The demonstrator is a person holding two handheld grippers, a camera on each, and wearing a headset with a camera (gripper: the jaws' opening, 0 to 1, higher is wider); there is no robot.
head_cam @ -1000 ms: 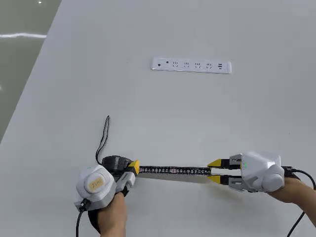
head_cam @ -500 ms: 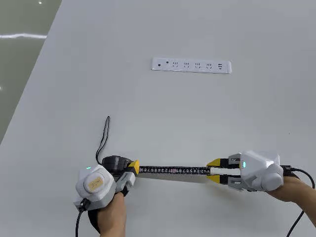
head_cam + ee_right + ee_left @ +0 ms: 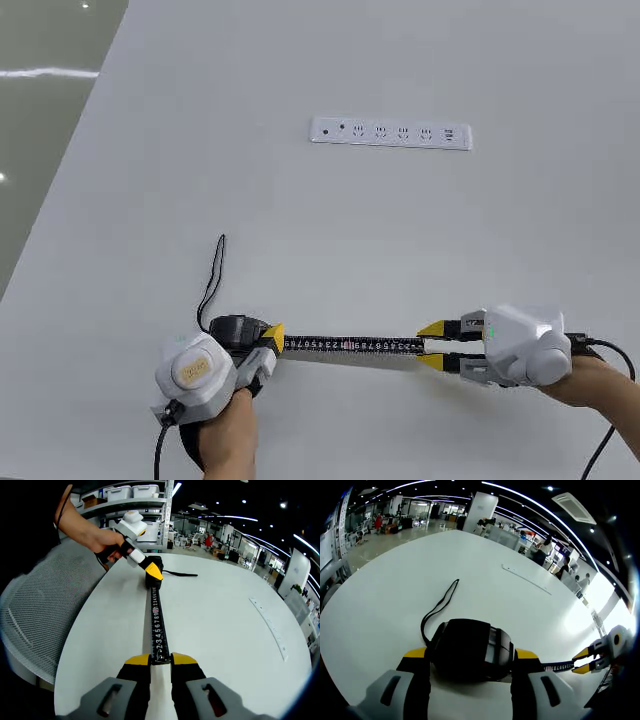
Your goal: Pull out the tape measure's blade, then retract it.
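Between the left gripper (image 3: 262, 345), clamped on the tape measure (image 3: 236, 329), and the right gripper (image 3: 432, 344), pinching its tip, the blade (image 3: 350, 346) stretches taut. Pull-out looks about done; retracting calls for easing the tip back.

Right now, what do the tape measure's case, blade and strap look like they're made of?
Case: black, matte with soft highlights, probably rubber-coated plastic. Blade: thin dark strip with pale printed numbers, running dead straight, likely coated steel. Strap: thin limp black cord, apparently woven.
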